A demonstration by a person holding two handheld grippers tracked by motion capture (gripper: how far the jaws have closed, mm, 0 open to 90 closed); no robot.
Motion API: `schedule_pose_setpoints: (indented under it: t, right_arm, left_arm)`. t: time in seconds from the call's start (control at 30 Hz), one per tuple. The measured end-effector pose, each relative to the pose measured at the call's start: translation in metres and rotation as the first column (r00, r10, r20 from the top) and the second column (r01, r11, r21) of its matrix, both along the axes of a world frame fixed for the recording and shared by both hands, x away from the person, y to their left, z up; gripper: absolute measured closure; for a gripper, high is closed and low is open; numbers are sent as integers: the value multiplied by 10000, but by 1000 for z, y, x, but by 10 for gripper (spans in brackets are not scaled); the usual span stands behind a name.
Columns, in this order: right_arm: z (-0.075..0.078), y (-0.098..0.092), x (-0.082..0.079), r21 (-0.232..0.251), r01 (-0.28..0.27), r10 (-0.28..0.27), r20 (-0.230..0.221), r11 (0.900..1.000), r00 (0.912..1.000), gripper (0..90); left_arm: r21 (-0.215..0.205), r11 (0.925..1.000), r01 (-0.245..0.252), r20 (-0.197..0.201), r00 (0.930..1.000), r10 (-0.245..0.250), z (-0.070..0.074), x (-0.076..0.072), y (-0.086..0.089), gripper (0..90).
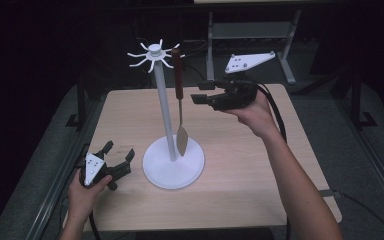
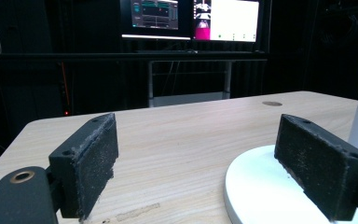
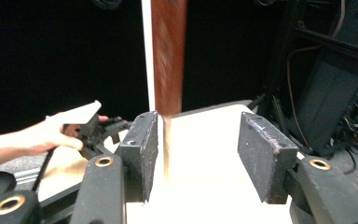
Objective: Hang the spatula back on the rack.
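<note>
Right gripper (image 1: 198, 95) jaws released beside hanging spatula (image 1: 179, 95); left gripper (image 1: 119, 151) also open. Could bump it off hook (image 1: 172, 51) pulling away.

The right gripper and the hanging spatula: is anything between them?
No. In the high view, the right gripper and the spatula have only open air between them.

monitors (image 2: 193, 18) beyond wooden table (image 1: 260, 165)
</note>
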State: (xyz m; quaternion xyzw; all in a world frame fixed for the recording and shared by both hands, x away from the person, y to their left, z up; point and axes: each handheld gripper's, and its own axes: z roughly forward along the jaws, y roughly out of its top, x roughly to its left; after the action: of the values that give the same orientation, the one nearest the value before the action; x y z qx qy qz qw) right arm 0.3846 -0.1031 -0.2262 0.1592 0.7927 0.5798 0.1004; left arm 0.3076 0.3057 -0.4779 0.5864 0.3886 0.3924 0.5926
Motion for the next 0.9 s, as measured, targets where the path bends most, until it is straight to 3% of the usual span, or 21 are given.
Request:
schedule_pose_setpoints:
  t: [0.37, 0.9]
  right_arm:
    - [-29, -33, -3, -530, 1193, -1209, -295, 9914, 9922, 437]
    - [-80, -72, -17, -1415, 1968, -2100, -853, 9702, 9740, 384]
  left_arm:
    - [8, 10000, -2, 0, 10000, 2, 0, 0, 0, 127]
    - [57, 10000, 0, -17, 10000, 0, 0, 0, 0, 127]
